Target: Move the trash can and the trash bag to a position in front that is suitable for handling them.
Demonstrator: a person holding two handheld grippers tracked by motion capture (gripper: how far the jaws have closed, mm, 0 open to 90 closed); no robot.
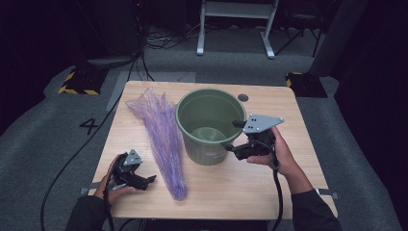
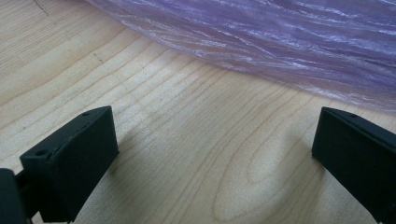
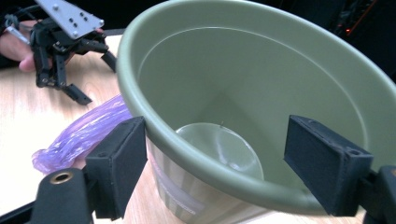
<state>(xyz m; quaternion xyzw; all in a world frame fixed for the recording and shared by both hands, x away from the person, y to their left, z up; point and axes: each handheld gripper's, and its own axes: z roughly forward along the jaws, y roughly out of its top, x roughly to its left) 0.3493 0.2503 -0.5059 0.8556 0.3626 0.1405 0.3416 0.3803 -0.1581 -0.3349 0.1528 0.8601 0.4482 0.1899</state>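
Observation:
An olive-green bucket [image 1: 208,153] stands upright at the middle of the wooden table [image 1: 240,187], with nothing inside it [image 3: 243,74]. A crumpled purple plastic bag [image 1: 166,134] lies stretched out just left of it. My right gripper [image 1: 234,136] is open at the bucket's right rim, and its jaws [image 3: 219,144] stand wide apart on either side of that rim. My left gripper [image 1: 147,181] rests low near the front left edge. It is open over bare wood [image 2: 212,126], with the bag [image 2: 261,42] a little ahead of it. In the right gripper view, the left gripper [image 3: 95,79] shows beyond the bag's end [image 3: 84,135].
A small round grommet [image 1: 243,97] sits in the tabletop behind the bucket. On the grey floor beyond stand a white frame [image 1: 235,29], two yellow-and-black striped bases [image 1: 79,83], and loose cables. A "4" mark [image 1: 89,126] lies left of the table.

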